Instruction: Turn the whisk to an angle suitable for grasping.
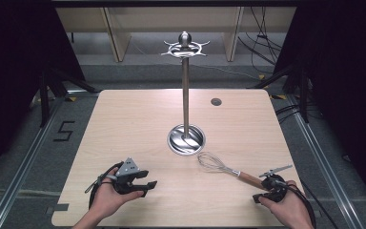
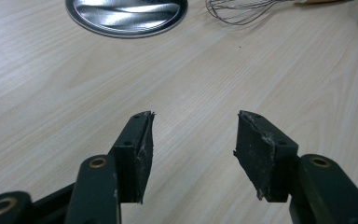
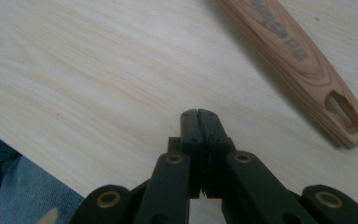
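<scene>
A wire whisk (image 1: 219,166) with a wooden handle (image 3: 303,56) lies on the table at front right, its wire head (image 2: 235,8) toward the stand. My right gripper (image 1: 258,198) rests just beside the handle's end, jaws pressed together on nothing (image 3: 199,116). My left gripper (image 1: 147,186) sits at front left, jaws wide apart and empty (image 2: 193,135), low over the bare wood. A tall metal stand (image 1: 185,90) with a round steel base (image 2: 126,14) and hooks on top (image 1: 185,47) stands at the table's middle.
The wooden table (image 1: 124,124) has a small dark hole (image 1: 216,101) at its back right. A person's trouser leg (image 3: 9,186) shows past the front edge. Metal rails and cables run along the floor on both sides.
</scene>
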Available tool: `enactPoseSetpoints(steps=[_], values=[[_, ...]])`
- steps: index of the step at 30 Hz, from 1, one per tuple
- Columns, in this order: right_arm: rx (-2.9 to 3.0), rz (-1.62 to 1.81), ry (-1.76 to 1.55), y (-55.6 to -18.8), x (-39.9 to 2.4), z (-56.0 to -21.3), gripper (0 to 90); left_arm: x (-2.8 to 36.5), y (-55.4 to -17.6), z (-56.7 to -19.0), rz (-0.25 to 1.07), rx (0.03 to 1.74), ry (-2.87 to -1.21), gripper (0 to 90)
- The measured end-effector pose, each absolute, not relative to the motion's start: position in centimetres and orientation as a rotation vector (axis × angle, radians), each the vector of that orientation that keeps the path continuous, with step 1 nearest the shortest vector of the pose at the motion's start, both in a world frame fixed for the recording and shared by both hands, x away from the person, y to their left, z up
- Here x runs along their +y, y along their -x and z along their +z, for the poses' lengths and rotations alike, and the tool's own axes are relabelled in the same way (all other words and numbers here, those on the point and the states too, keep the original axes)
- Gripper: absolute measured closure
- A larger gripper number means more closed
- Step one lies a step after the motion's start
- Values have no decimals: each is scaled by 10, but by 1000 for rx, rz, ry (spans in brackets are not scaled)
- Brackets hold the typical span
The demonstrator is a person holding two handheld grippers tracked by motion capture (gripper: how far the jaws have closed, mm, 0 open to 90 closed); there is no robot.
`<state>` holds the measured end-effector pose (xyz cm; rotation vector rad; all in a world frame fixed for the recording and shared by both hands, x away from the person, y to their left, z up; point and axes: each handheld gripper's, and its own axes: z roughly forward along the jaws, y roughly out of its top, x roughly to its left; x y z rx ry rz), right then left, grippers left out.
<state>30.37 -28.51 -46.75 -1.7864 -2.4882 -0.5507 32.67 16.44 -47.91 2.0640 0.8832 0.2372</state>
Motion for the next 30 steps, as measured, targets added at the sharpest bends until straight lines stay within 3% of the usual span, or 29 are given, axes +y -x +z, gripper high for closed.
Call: enactPoseSetpoints(steps=[30], values=[[-2260,-407,2114,-334,-314,-470,900,167,-327,-477,253,884,-2085,458]])
